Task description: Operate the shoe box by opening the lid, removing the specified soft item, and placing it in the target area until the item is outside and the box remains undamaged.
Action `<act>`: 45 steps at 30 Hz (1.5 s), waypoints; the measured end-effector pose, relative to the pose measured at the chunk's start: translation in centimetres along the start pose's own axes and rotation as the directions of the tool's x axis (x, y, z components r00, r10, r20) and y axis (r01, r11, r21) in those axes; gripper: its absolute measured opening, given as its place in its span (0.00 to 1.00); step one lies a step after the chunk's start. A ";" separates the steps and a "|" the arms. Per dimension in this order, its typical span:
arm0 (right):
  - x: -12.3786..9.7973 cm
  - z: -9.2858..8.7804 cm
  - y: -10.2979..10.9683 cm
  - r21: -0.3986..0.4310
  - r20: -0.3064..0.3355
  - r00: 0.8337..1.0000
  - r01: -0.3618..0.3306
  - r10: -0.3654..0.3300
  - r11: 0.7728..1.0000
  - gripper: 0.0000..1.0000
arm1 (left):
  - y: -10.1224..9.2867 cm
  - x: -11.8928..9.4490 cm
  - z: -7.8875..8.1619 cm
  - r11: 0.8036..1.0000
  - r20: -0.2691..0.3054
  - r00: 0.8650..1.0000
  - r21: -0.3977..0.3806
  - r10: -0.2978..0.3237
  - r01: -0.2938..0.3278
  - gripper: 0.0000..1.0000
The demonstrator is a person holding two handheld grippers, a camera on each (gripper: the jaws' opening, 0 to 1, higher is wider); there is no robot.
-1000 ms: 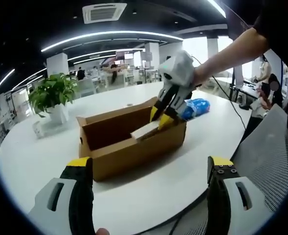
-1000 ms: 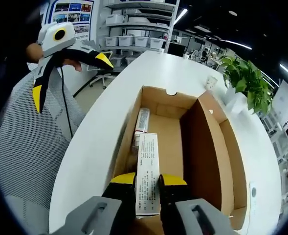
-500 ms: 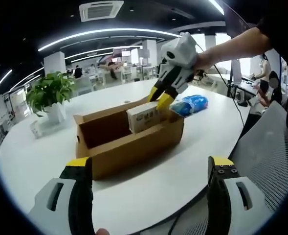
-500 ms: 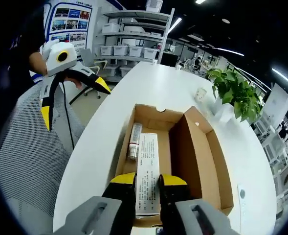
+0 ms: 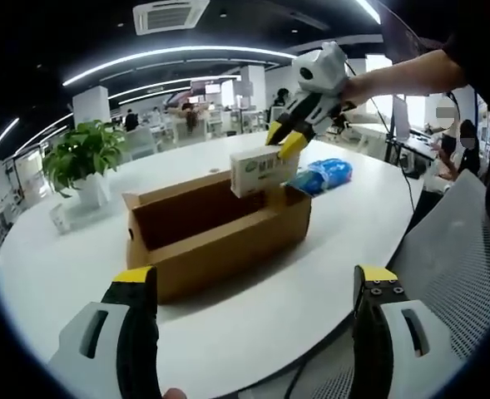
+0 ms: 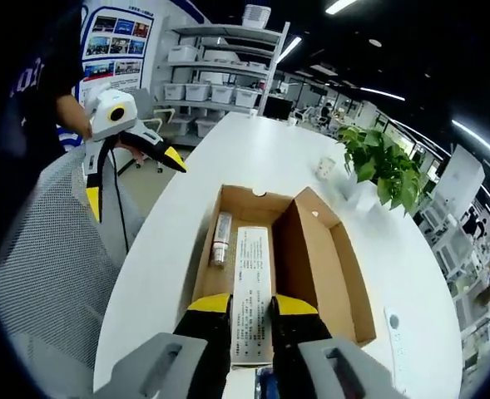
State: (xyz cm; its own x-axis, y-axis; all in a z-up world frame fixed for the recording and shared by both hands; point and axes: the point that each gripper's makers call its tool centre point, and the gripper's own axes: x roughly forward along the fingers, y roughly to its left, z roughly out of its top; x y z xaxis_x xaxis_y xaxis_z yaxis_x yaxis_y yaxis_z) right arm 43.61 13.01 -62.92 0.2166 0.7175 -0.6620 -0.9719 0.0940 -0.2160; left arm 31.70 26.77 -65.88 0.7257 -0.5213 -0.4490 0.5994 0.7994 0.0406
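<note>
The brown cardboard shoe box (image 5: 215,237) stands open on the white table, its lid flap (image 6: 303,258) upright along one side. My right gripper (image 6: 251,322) is shut on a white and green printed carton (image 6: 251,283), holding it in the air above the box's right end (image 5: 264,173). A slim tube (image 6: 220,238) lies on the box floor. My left gripper (image 5: 253,332) is open with nothing between its fingers, held back from the box near the table's edge. In the right gripper view the left gripper (image 6: 132,183) hangs over the chair.
A blue bag (image 5: 328,176) lies on the table just beyond the box. A potted plant (image 5: 82,158) and a small cup (image 6: 325,166) stand at the far side. A white remote (image 6: 394,332) lies beside the box. A grey mesh chair (image 5: 452,266) is at the table's edge.
My right gripper has lifted the carton from inside the box to well above its rim. The left gripper has stayed where it was, still open.
</note>
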 end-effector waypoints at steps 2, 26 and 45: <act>-0.5 -0.2 -0.1 -0.005 -0.002 1.000 0.004 -0.004 1.000 0.13 | 0.0 0.0 -0.1 1.000 -0.002 1.000 0.002 0.001 -0.001 0.98; -6.7 -5.4 -4.8 0.009 -0.029 0.995 0.097 -0.097 0.995 0.13 | 0.0 0.1 -0.6 1.000 -0.031 0.999 0.007 0.009 -0.008 0.98; -10.5 -10.4 -9.0 0.015 -0.106 0.982 0.157 -0.154 0.988 0.13 | 0.3 -0.1 -0.1 1.000 -0.010 1.000 -0.010 0.027 -0.027 0.99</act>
State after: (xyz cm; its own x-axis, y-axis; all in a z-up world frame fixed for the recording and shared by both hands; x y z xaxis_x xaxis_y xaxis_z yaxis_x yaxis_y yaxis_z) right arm 51.04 -2.55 -61.53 0.3726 0.6175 -0.6927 -0.9271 0.2156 -0.3065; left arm 31.81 27.11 -65.97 0.7384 -0.4962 -0.4567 0.5758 0.8164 0.0439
